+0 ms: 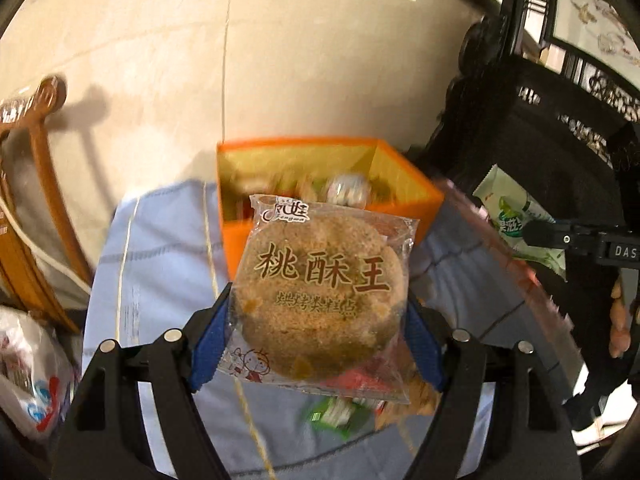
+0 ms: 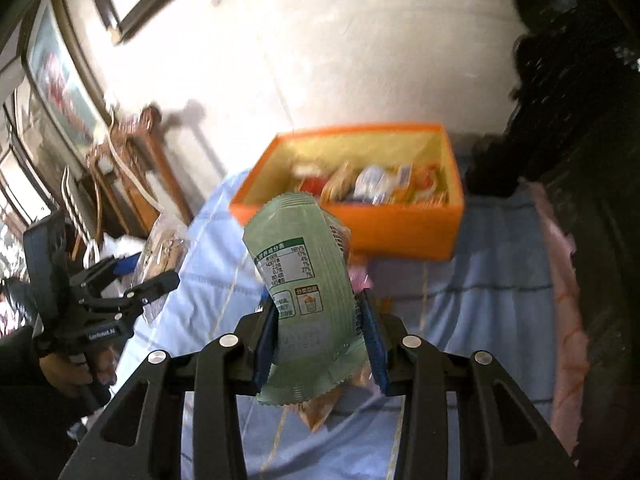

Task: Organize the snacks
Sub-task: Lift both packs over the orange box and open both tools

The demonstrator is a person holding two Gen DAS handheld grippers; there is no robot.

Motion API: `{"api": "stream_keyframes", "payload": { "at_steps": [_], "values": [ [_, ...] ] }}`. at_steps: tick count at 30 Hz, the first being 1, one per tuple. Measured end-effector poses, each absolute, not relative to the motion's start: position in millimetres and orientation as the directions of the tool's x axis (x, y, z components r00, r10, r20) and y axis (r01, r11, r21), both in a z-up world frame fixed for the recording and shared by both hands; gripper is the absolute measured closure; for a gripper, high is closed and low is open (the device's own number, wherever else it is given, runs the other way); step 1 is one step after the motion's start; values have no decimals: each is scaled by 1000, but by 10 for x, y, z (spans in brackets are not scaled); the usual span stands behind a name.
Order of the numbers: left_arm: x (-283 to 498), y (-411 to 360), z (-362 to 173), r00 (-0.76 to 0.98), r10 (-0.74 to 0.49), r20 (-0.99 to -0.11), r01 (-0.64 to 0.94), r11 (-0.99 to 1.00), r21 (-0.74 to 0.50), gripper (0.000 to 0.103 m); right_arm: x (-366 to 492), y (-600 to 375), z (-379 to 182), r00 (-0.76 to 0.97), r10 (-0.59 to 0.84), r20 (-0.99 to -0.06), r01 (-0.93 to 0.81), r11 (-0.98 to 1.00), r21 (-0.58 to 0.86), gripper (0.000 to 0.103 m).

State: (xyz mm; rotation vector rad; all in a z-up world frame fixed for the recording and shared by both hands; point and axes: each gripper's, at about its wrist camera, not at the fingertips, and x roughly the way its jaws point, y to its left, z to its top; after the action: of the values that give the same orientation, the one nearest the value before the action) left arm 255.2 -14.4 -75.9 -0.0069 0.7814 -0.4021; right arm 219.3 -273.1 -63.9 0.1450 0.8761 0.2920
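Blue quilted cloth (image 1: 160, 264) covers the work surface, with pale floor tiles beyond it. Nearest the left camera, the left gripper (image 1: 320, 320) is clenched on a clear-wrapped round walnut cookie (image 1: 320, 296), its blue pads pressing both side edges of the wrapper while the packet is held above the cloth. Under it lie a small green packet (image 1: 336, 416) and other loose snacks, blurred. In the right camera, the right gripper (image 2: 320, 332) is clamped on a pale green snack pouch (image 2: 304, 292), lifted off the cloth with its top tilted left. More loose wrappers lie just below and behind the pouch. Beyond both held snacks sits the orange box (image 2: 400, 232) with a yellow lining, open at the top and already partly filled with packets; bare cloth lies between the grippers and its near wall. A pink cloth edge (image 2: 568, 312) and dark carved furniture (image 1: 560, 128) border the right side close to the box. A wooden chair (image 1: 44, 200) stands off the left edge, beside a white plastic bag (image 1: 28, 376).
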Motion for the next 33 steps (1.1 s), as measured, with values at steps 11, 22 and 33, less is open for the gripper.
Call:
{"api": "stream_keyframes", "payload": {
  "at_steps": [11, 22, 33],
  "values": [
    [3409, -433, 46, 726, -364, -583, 367, 923, -118, 28, 2883, -2883, 273, 735, 264, -624, -174, 964, 203, 64],
    [4504, -543, -327, 660, -254, -707, 208, 966, -153, 6, 3912, -2879, -63, 675, 242, -697, -76, 962, 260, 22],
    [3166, -262, -1369, 540, -282, -793, 360, 929, -86, 6, 3014, -2769, -1320, 497, 171, -851, -60, 985, 164, 18]
  ]
}}
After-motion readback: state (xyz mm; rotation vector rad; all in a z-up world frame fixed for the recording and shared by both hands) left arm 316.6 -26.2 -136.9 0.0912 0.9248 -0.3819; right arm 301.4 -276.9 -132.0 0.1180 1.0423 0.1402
